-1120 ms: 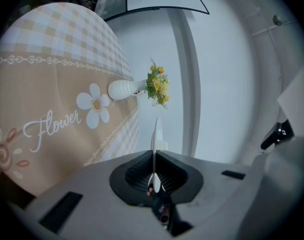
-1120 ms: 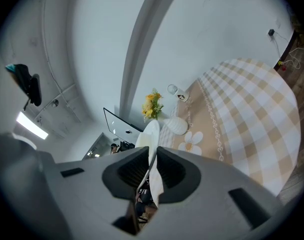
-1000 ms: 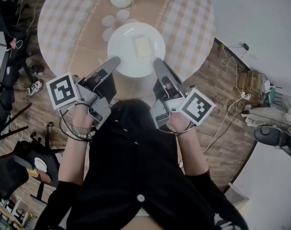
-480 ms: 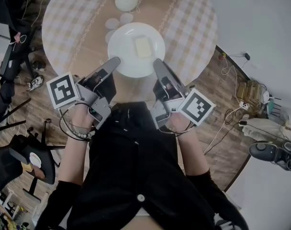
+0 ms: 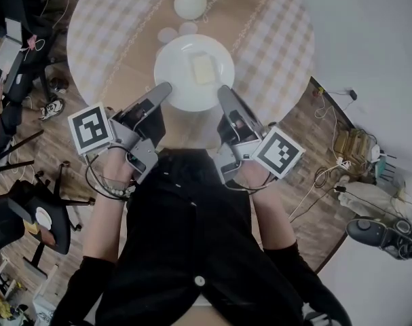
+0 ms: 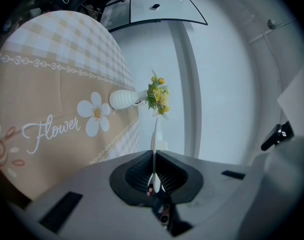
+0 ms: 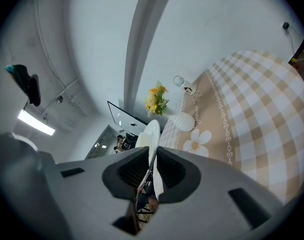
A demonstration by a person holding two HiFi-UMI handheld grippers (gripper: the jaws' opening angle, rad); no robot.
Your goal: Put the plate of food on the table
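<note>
The round white plate (image 5: 194, 72) with its pale yellow slab of food is held level over the round checked-cloth desk (image 5: 273, 39), just this side of the white flower vase (image 5: 191, 4), its near rim clenched by left tongs (image 5: 165, 87) and right tongs (image 5: 223, 90) alike, the desk straight below.

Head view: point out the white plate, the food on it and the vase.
white plate (image 5: 170, 77): head view, bare left part.
pale square of food (image 5: 203, 68): head view, its middle.
white vase (image 5: 190, 7): head view, its body.
</note>
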